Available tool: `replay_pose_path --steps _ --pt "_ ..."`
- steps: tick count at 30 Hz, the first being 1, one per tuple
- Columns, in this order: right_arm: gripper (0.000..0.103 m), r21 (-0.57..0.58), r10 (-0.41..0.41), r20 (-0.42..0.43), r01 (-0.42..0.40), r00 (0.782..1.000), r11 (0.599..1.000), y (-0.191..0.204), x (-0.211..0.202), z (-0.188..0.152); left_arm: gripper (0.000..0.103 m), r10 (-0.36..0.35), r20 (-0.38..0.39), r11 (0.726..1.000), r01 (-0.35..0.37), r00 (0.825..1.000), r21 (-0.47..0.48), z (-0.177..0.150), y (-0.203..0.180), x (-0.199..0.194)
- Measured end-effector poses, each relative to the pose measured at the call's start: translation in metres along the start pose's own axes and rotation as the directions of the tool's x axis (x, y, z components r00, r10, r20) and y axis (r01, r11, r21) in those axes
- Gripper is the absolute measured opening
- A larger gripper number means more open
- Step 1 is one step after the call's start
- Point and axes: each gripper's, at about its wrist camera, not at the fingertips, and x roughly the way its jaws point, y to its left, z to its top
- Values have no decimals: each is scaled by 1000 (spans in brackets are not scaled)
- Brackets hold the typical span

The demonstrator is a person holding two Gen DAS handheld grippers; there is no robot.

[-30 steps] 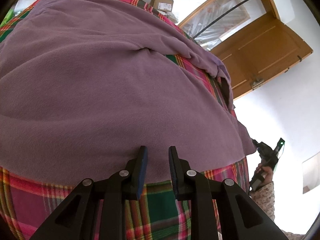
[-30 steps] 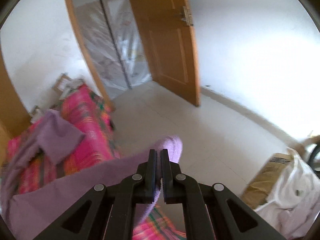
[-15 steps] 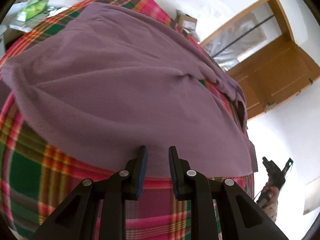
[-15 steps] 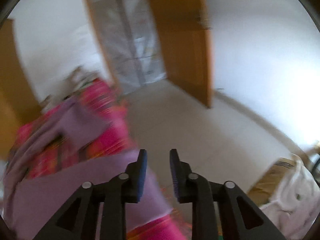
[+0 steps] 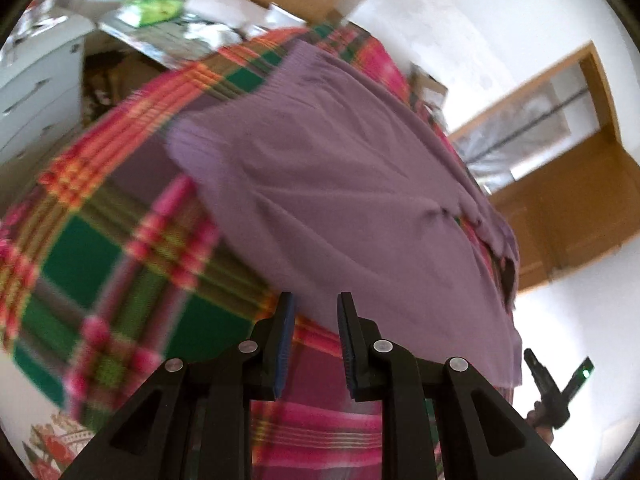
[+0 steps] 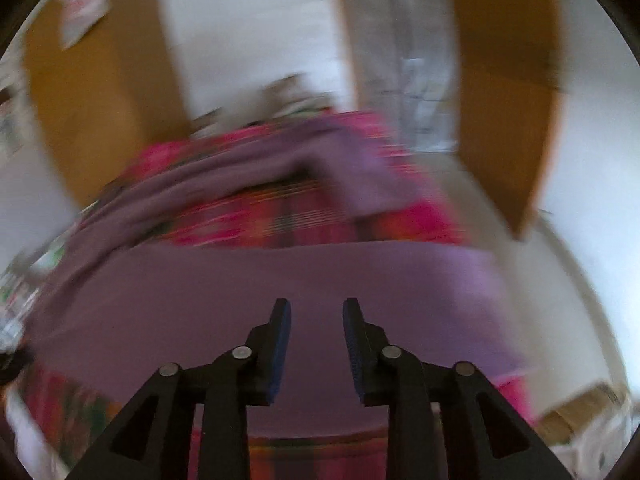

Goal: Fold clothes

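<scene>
In the left wrist view, the left gripper point(image 5: 313, 320) hangs with its jaws parted and nothing between them, just above the near edge of the purple garment point(image 5: 340, 200). The garment lies spread flat over a plaid blanket point(image 5: 104, 256) in pink, green and orange, its ribbed hem toward the upper left and a sleeve trailing off toward the right edge. Beyond the blanket sit a white dresser point(image 5: 36, 92) and a heap of packets and papers point(image 5: 168, 20), blurred. At the right stands a wooden door point(image 5: 568, 208), and in the lower right corner the right gripper point(image 5: 550, 392) shows, held by a hand point(image 5: 538, 422); its jaws cannot be judged there. In the right wrist view, which is heavily blurred, the right gripper point(image 6: 317, 324) is released, jaws apart and empty, poised over a flat stretch of the garment point(image 6: 280, 292). Farther back the blanket point(image 6: 304, 216) shows between that stretch and a folded-over sleeve. A door point(image 6: 508, 92) stands open at the right, and a cardboard box point(image 6: 580, 412) sits low on the right.
</scene>
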Motion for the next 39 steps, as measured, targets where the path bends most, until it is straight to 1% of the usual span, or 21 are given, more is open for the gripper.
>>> replay_pose_path --steps 3,6,8,9,12,13,15,17,20,23,25,27,29,31,36,39 --pt "36 -125 95 -36 -98 995 987 46 4 -7 22 5 1 1000 -5 1000 -18 1 5 -5" --pt "41 -244 160 -85 -176 983 954 88 11 -16 22 18 -21 999 -19 1000 -46 3 12 -8" --pt "45 -317 189 -124 -220 974 923 114 18 -24 22 28 -29 997 -30 999 -70 7 18 -10" --pt "46 -340 200 -143 -238 969 910 124 21 -27 22 29 -29 996 -31 999 -84 9 21 -11" --pt "51 -385 218 -185 -275 958 881 148 26 -40 22 16 -40 982 -24 999 -190 15 36 -10" --pt "53 -395 222 -197 -285 955 874 155 27 -44 22 13 -38 977 -20 999 -212 17 39 -10" --pt "55 -413 228 -222 -304 948 858 167 30 -50 22 0 -15 977 -3 1000 -215 21 39 -11" --pt "60 -428 229 -232 -310 945 849 174 35 -51 22 -18 -11 977 15 1000 -214 26 37 -9" --pt "64 -452 240 -238 -326 941 830 181 37 -55 22 -24 -4 979 22 1000 -202 37 32 -4" --pt "68 -469 249 -239 -336 938 817 187 42 -54 22 2 -13 976 -5 1000 -216 45 34 1" --pt "70 -481 246 -238 -334 940 811 191 46 -53 22 25 -23 968 -30 999 -250 46 39 3" --pt "71 -501 236 -234 -325 943 802 195 47 -54 22 13 -6 959 -14 1000 -282 46 46 0" --pt "71 -523 226 -234 -319 945 790 198 46 -56 22 28 6 947 -25 1000 -320 43 50 -6" --pt "73 -539 221 -235 -316 946 781 201 47 -57 22 56 12 946 -49 998 -321 42 49 -8" --pt "73 -551 220 -235 -316 947 772 206 52 -55 22 61 9 940 -55 998 -337 48 49 -3" --pt "73 -554 220 -238 -319 946 769 209 54 -53 22 48 15 933 -40 999 -358 52 52 0"
